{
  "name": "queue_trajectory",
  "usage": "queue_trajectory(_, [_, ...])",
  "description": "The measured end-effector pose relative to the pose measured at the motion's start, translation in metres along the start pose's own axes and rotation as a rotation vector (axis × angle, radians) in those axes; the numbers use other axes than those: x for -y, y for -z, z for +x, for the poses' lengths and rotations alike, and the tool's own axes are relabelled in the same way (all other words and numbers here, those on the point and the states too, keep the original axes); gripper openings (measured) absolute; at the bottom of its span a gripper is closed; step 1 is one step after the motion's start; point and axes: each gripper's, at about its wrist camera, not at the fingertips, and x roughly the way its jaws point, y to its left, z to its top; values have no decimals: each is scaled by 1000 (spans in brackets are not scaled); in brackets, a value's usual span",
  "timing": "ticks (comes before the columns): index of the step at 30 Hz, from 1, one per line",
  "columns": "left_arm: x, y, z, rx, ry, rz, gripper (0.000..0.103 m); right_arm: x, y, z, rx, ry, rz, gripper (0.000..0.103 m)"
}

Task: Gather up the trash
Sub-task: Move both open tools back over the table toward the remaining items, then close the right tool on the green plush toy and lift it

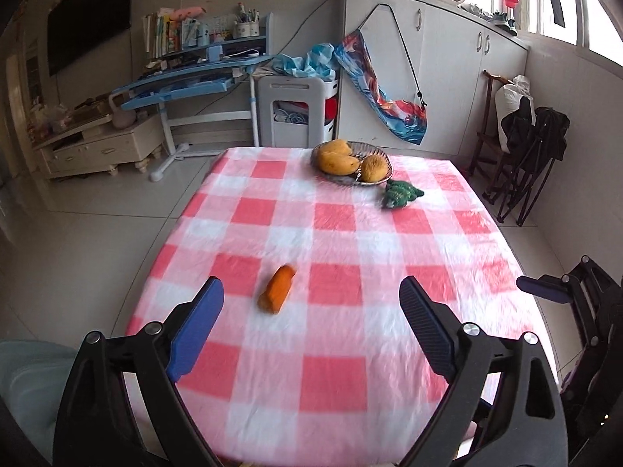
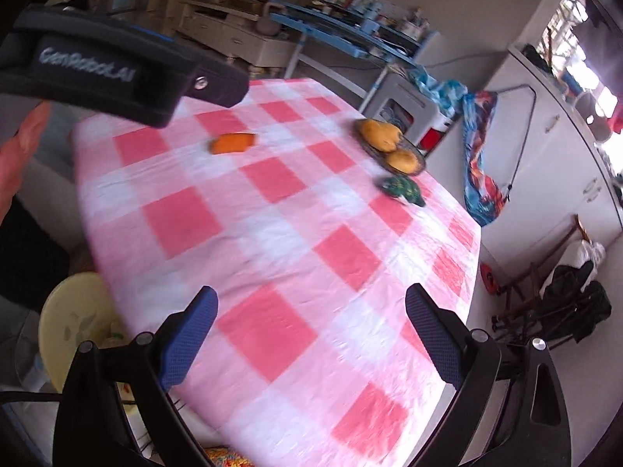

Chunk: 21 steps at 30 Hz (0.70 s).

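An orange piece of trash (image 1: 276, 288) lies on the pink and white checked tablecloth (image 1: 342, 257), just ahead of my left gripper (image 1: 311, 292), which is open and empty above the near part of the table. It also shows in the right wrist view (image 2: 233, 143) at the far left of the table. A crumpled green wrapper (image 1: 401, 193) lies beside a plate of mangoes (image 1: 352, 161); both show in the right wrist view, wrapper (image 2: 401, 189) and plate (image 2: 391, 144). My right gripper (image 2: 311, 303) is open and empty over the table's near edge.
A yellow stool (image 2: 74, 319) stands by the table's left edge. A folded black chair (image 1: 529, 148) leans by the white cabinets (image 1: 447, 78) at right. A blue desk (image 1: 194, 78) and white bin (image 1: 298, 111) stand behind the table. The left gripper's body (image 2: 117, 70) crosses the right view's upper left.
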Motion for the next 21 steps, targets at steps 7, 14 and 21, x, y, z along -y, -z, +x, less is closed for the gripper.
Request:
queue_trajectory(7, [12, -42, 45, 25, -27, 38, 92, 48, -18, 39, -3, 9, 100, 93])
queue_trajectory(14, [-1, -49, 95, -50, -35, 25, 92, 80, -37, 83, -32, -2, 148, 93])
queue_trajectory(21, [-8, -51, 111, -77, -18, -9, 92, 89, -64, 123, -39, -16, 153, 93])
